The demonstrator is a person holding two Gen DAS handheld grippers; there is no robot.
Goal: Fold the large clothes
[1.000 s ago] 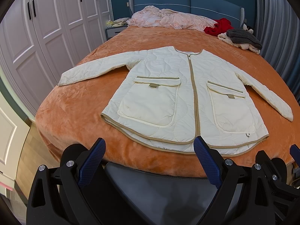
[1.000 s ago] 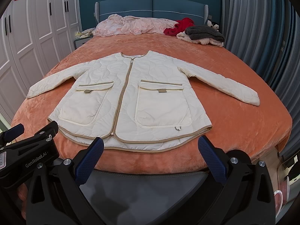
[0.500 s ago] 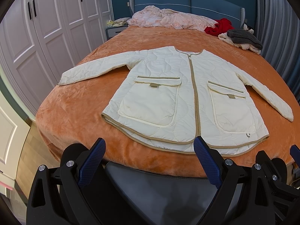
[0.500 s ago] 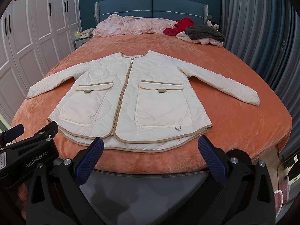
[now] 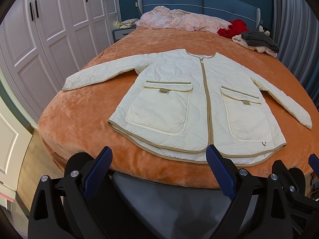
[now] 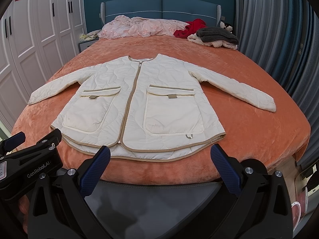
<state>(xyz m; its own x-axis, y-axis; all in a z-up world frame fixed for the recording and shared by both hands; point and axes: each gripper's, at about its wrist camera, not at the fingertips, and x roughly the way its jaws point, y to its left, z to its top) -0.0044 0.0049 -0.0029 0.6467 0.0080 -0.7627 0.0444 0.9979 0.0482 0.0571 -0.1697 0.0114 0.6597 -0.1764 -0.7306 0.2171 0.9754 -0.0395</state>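
Observation:
A cream quilted jacket (image 5: 199,103) (image 6: 137,103) with tan trim, a closed zip and two front pockets lies flat on the orange bed cover (image 5: 83,111) (image 6: 249,131), face up, both sleeves spread out to the sides. My left gripper (image 5: 158,156) is open and empty, hovering just off the foot of the bed below the hem. My right gripper (image 6: 160,154) is likewise open and empty below the hem, with the left gripper's body (image 6: 30,159) beside it on the left.
At the headboard end lie a pink quilt (image 6: 139,27), a red garment (image 6: 191,27) and a grey and cream pile (image 6: 217,35). White wardrobes (image 5: 49,29) line the left side, grey curtains (image 6: 279,29) the right. A dark padded bench edge (image 6: 155,195) sits beneath the grippers.

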